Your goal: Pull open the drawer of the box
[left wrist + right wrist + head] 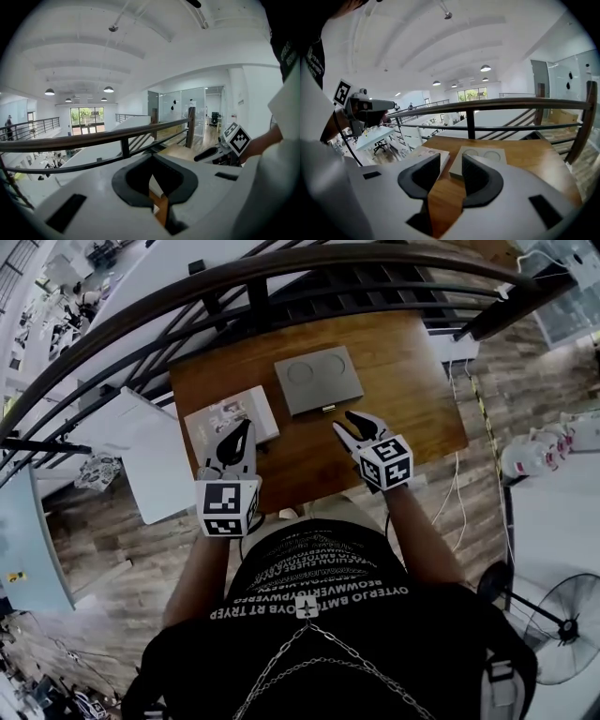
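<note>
At 8 o'clock of the table (412, 399), left gripper (244, 427) pressed closed on nothing, poised over the white box (208, 420). Just toward 12 o'clock from centre, grey box (319, 379): probably light, rigid, prone to sliding on smooth wood; best taken by the small pull tab (327, 408) at its 6 o'clock edge. At its 5 o'clock, right gripper (342, 421) spread apart, empty, tilted down toward that tab.

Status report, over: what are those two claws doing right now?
Right gripper open, empty, short of grey box. Left gripper shut over white box. Drawer unopened. Path clear.
</note>
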The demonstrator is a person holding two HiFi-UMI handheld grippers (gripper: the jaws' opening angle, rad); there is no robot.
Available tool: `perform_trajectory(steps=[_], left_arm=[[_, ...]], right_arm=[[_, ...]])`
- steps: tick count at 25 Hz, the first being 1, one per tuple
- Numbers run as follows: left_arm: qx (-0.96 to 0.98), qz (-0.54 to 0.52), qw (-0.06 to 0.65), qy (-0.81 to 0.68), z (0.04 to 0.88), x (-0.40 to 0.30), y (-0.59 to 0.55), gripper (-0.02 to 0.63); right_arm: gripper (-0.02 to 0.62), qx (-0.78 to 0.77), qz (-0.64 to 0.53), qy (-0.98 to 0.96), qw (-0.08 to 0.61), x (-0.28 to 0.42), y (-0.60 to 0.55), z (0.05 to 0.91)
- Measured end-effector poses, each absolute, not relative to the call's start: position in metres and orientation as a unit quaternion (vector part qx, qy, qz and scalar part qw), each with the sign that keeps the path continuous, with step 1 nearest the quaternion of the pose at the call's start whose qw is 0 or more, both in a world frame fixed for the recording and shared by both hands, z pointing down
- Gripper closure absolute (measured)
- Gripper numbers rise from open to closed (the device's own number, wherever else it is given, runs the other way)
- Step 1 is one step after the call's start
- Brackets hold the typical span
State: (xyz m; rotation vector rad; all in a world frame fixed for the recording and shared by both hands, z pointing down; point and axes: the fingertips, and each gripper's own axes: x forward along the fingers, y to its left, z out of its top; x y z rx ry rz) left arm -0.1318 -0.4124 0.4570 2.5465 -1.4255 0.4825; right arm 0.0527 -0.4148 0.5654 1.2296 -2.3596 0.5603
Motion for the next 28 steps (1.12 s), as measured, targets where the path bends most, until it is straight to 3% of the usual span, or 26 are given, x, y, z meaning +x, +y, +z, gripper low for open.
perform_trajectory(steps=[19, 28], left_arm=[[0.848, 0.203, 0.111, -0.478, 0.499, -0.085, -0.490, 0.600], [0.830, 0.227, 0.133, -0.492, 0.530, -0.088, -0.488, 0.600]], right_arm=[[0.445, 0.416, 0.307, -0.808, 0.283, 0.080, -0.477, 0.719], [0.400, 0.433, 0.357, -0.769, 0.307, 0.089, -0.497, 0.780]])
